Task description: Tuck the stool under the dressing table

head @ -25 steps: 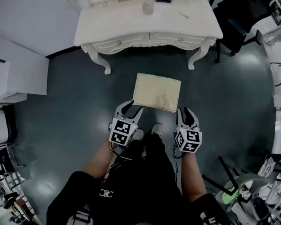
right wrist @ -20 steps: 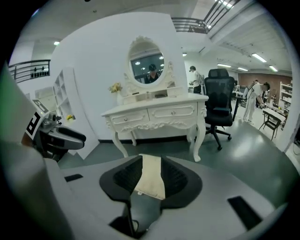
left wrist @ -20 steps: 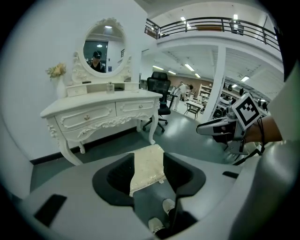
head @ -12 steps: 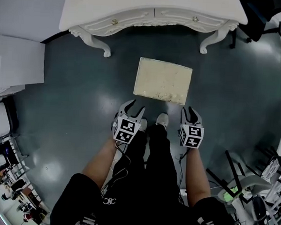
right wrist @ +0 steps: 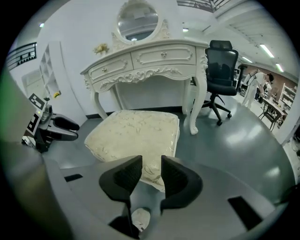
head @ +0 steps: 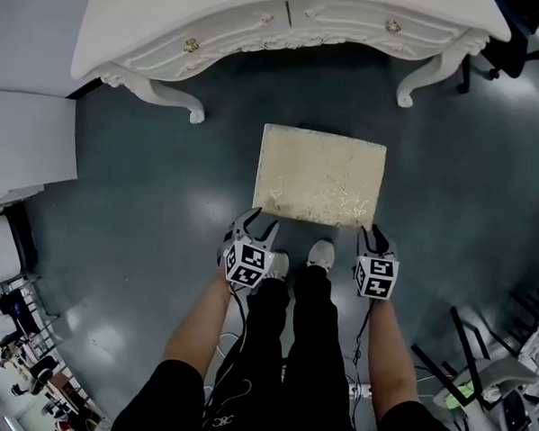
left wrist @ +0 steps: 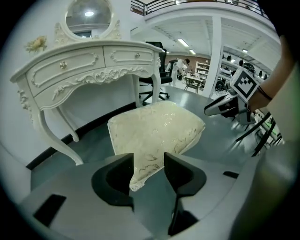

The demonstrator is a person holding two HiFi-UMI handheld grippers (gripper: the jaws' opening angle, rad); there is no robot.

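Both forearms [head: 201,319] bare, stretched forward and down, roughly parallel. 
The left hand-held gripper [head: 258,220] points down-forward; its jaws are apart and have just been opening, the stool [head: 320,175] corner in the gap, pads off it. 
The right hand-held gripper [head: 375,234] is likewise: jaws apart, just opening, other near corner in the gap, untouched.

**Busy workshop hall surrounds the set**

In the right gripper view, a black office chair [right wrist: 221,61] stands on the glossy dark floor [right wrist: 243,126] at two o'clock. A white shelf unit [right wrist: 49,77] is at ten and pale flowers [right wrist: 100,48] at eleven. In the left gripper view, a white column [left wrist: 216,51] rises at one o'clock.
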